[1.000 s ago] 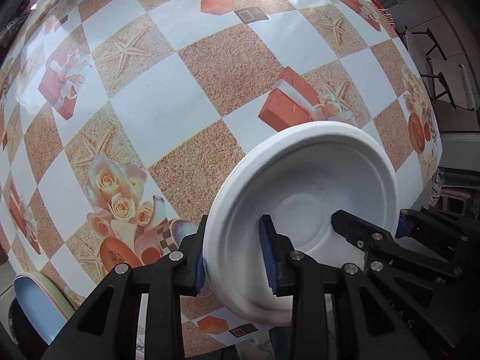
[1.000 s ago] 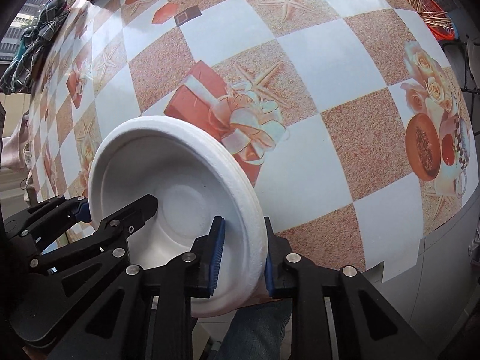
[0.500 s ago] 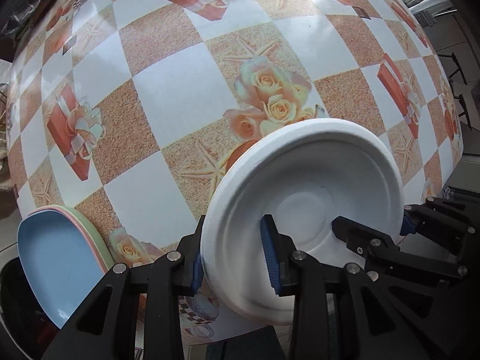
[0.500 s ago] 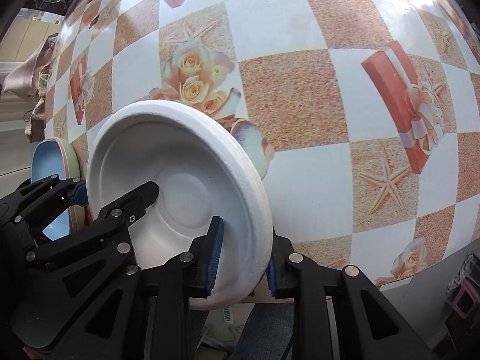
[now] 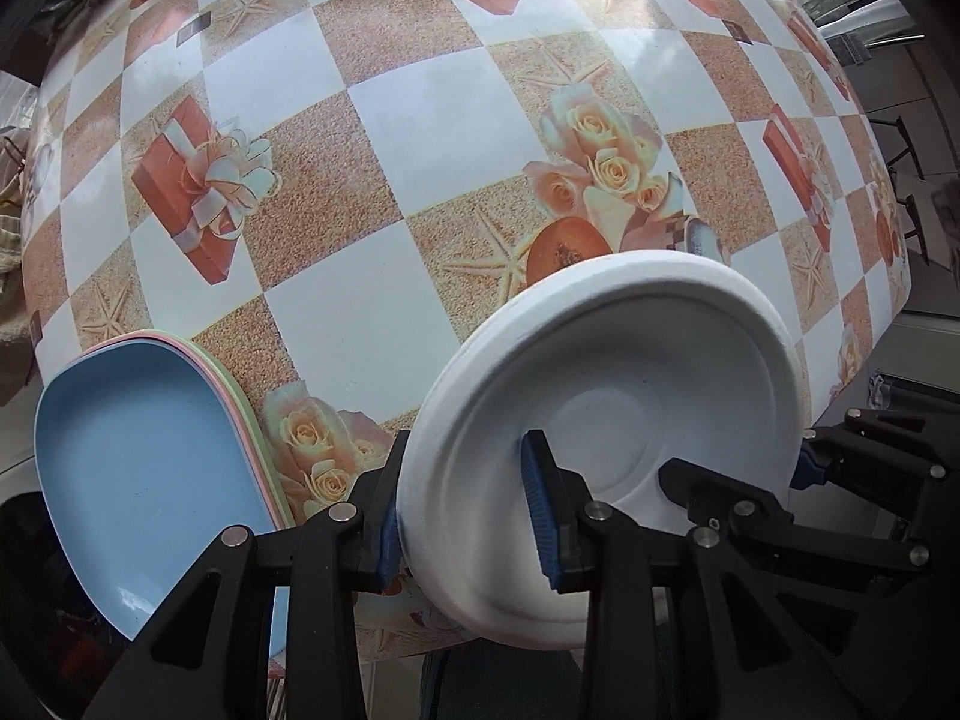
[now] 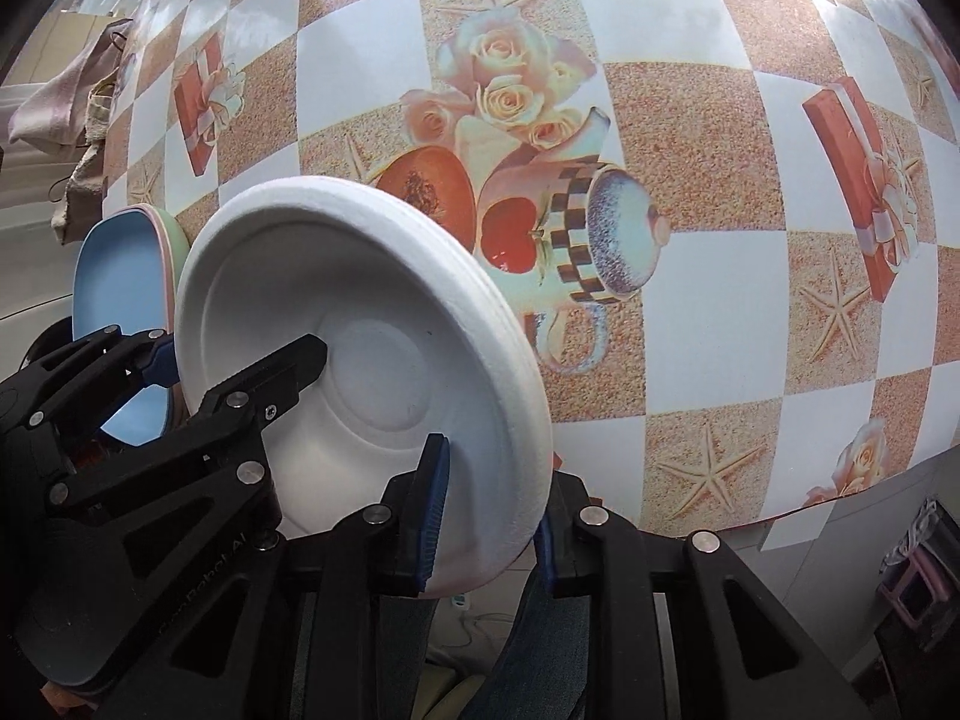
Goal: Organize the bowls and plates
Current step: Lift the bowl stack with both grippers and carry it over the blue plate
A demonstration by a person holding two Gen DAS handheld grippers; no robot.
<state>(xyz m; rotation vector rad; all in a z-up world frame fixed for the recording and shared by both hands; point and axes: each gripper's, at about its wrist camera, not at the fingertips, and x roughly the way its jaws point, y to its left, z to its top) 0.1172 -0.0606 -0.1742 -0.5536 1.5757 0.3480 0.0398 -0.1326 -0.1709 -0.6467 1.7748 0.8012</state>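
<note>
A white foam bowl (image 5: pixel 606 420) hangs tilted above the table's near edge, held from both sides. My left gripper (image 5: pixel 465 510) is shut on its left rim, one blue pad inside the bowl and one outside. My right gripper (image 6: pixel 489 522) is shut on the opposite rim in the same way. Each wrist view also shows the other tool: the right gripper (image 5: pixel 741 471) and the left gripper (image 6: pixel 234 360). In the right wrist view the white bowl (image 6: pixel 360 360) has a layered rim. A stack of plates (image 5: pixel 138 468), blue on top of pink and green, lies just left of the bowl.
The table (image 5: pixel 420 120) carries a checked cloth printed with roses, starfish and gift boxes. Its near edge (image 6: pixel 840 498) runs just below the bowl. A person's legs in jeans (image 6: pixel 540 630) show under the grippers. The plate stack (image 6: pixel 120 282) sits at the table's left corner.
Both grippers have carried the white bowl leftward across the table. The plate stack has come into view at the left and now lies close beside the bowl.
</note>
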